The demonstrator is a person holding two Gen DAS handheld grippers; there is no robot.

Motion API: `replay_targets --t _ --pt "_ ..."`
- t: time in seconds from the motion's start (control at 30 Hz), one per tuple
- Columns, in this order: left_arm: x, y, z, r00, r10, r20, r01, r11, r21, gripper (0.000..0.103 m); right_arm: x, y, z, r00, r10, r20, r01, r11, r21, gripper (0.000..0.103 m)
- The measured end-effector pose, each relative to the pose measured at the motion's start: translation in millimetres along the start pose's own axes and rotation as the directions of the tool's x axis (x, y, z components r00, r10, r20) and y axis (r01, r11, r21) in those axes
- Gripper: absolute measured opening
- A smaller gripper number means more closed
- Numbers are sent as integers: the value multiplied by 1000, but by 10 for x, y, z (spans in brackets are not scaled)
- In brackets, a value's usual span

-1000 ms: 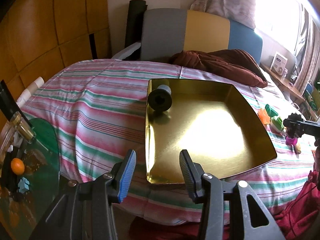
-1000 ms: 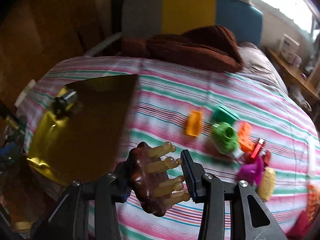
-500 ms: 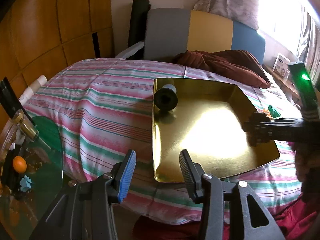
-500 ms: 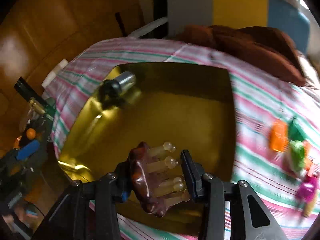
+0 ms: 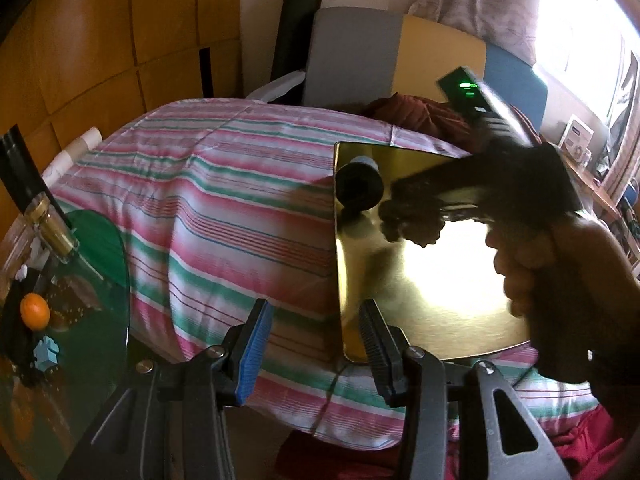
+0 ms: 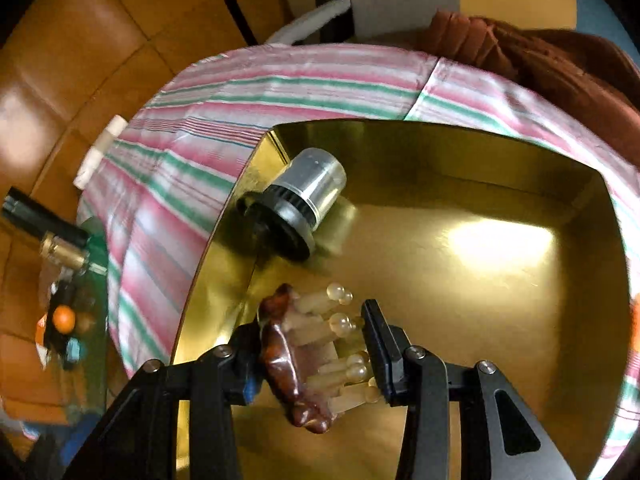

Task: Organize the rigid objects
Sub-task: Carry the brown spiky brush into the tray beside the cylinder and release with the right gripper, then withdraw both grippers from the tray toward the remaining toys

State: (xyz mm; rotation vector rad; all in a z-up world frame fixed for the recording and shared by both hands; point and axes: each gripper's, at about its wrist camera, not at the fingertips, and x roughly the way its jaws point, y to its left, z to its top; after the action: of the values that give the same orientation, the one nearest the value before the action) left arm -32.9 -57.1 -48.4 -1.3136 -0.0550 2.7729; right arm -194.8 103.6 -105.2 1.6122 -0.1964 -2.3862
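The brown nubbed massager (image 6: 296,364) sits clamped in the right tool (image 6: 316,356), one jaw on its glossy back and the other against the pale rounded prongs, hanging above the near left part of the gold tray (image 6: 480,300) that lies on the striped bed (image 6: 192,168). To the left of the right tool, the left tool (image 5: 316,344) hovers with its jaws apart and nothing between them, just short of the tray's near left corner. Ahead and slightly left of the right tool, a capped jar (image 6: 300,204) lies on its side against the tray's left wall.

The likeliest trouble is the grip itself: the prongs look springy and rounded, so the massager could twist or pop out sideways on release and roll into the jar. Let go too near the left wall, it may catch the rim and tip onto the bed.

The open room lies to the right of the right tool, where the tray floor is bare up to the far and right walls.
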Motion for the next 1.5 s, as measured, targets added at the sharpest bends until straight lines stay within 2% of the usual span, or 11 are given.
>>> replay_targets --t 0.17,0.4,0.67,0.97,1.13,1.5 --pt "31 45 -6 1000 0 -9 0 1000 -10 46 191 105 138 1000 8 -22 -8 1000 7 47" --pt "38 79 -7 1000 1 -12 -1 1000 -26 46 121 219 137 1000 17 3 -17 999 -49 50" --pt "-40 27 3 1000 -1 10 1 1000 -11 46 -155 195 102 997 40 65 -37 998 -42 62" --pt "-144 -35 16 999 -5 36 4 1000 8 46 -349 172 7 994 30 106 -25 999 -48 64" --pt "-157 -57 6 999 -10 35 9 1000 11 46 -514 100 -54 987 56 148 -53 998 -28 71" --pt "-229 -169 -29 999 -12 47 11 999 32 46 -784 60 -282 979 32 202 -21 998 -58 76"
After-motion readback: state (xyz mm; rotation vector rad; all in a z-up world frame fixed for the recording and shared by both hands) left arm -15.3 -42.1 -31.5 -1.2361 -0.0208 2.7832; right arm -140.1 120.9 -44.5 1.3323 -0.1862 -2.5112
